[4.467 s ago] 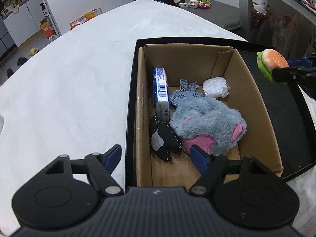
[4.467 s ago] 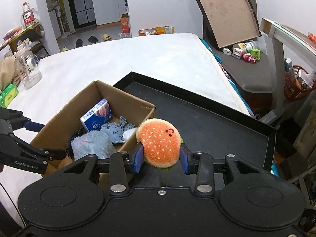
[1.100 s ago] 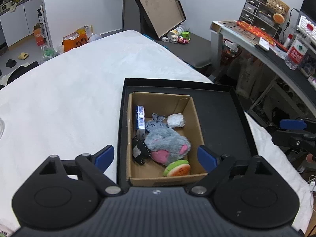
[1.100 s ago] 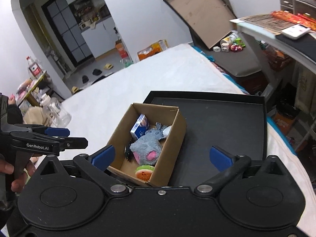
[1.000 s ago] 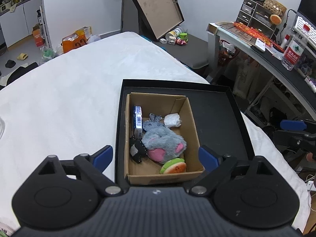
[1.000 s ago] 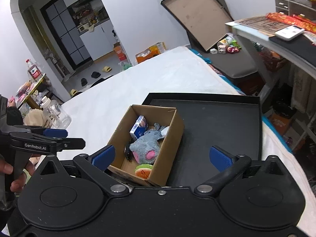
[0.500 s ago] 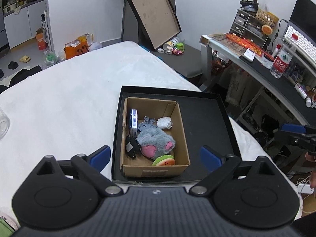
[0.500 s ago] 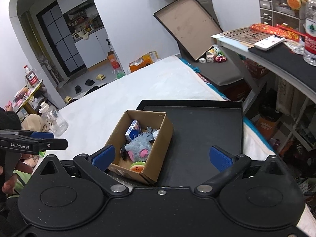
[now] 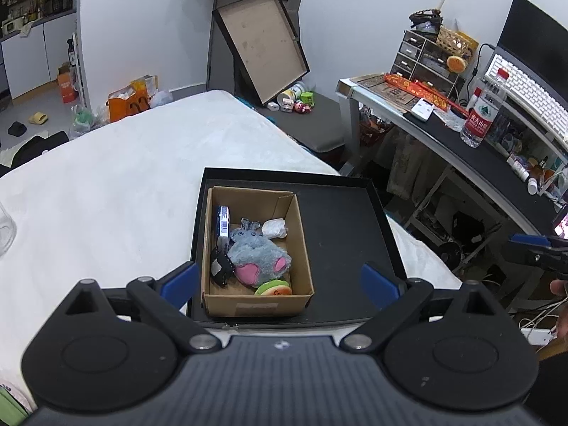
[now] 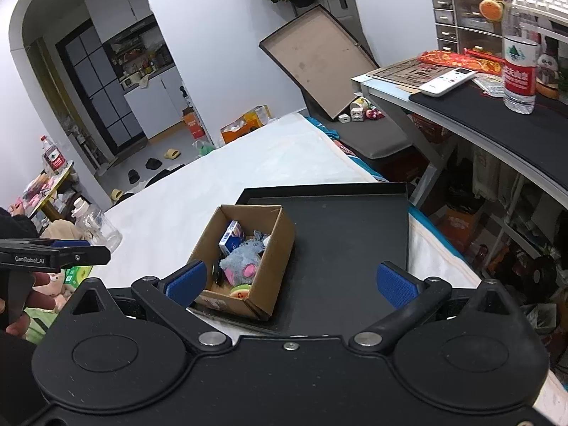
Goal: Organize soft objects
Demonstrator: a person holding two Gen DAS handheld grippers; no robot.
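A cardboard box (image 9: 301, 234) (image 10: 280, 245) stands in the left half of a black tray (image 9: 348, 234) (image 10: 348, 227) on the white bed. Inside it lie a grey plush with pink paws (image 9: 257, 257) (image 10: 239, 264), a burger plush (image 9: 273, 288) (image 10: 240, 291) at the near end, a small black plush (image 9: 220, 266), a blue carton (image 9: 223, 225) (image 10: 232, 236) and a white crumpled wad (image 9: 274, 228). My left gripper (image 9: 278, 280) is open, high above and well back from the box. My right gripper (image 10: 289, 282) is open too, raised clear of the tray, nothing between its fingers.
White bedding (image 9: 106, 195) spreads left of the tray. A desk (image 9: 461, 135) with a water bottle (image 9: 479, 119), keyboard and drawers stands right. A tilted tray lid (image 9: 262, 46) leans on the far wall. A glass jar (image 10: 94, 229) sits at the bed's left.
The burger plush went from my right gripper into the box, and that gripper opened. Both grippers have since risen and pulled back, so the box looks smaller.
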